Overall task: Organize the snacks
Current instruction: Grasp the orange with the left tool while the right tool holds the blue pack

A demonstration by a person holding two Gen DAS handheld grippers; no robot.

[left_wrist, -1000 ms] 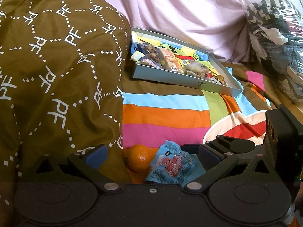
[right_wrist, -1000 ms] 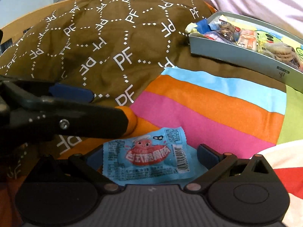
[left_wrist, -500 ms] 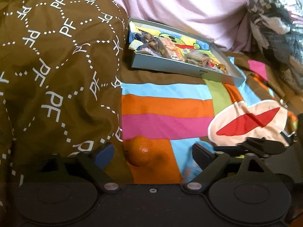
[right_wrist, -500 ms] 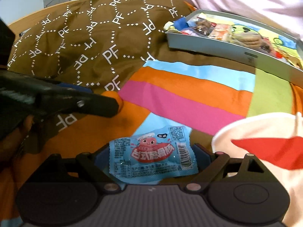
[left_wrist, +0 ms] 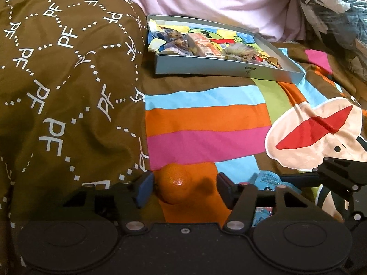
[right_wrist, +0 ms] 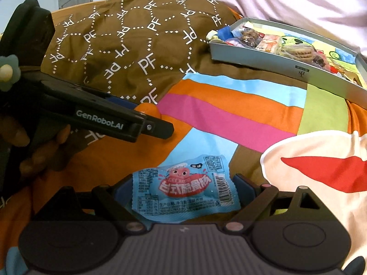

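My left gripper (left_wrist: 183, 189) had shifted — its open jaws now bracketed the orange (left_wrist: 174, 186), low centre. My right gripper (right_wrist: 184, 191) stayed clamped on the blue snack packet (right_wrist: 185, 191) — tray-bound, I judged.

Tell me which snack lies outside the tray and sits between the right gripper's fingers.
The blue packet with the pink cartoon. It sits between the right gripper fingers on the bedspread; the orange is at the left gripper, the others in the tray.

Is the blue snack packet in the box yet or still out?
Out: the blue packet sits between the right gripper fingers, far from the box.
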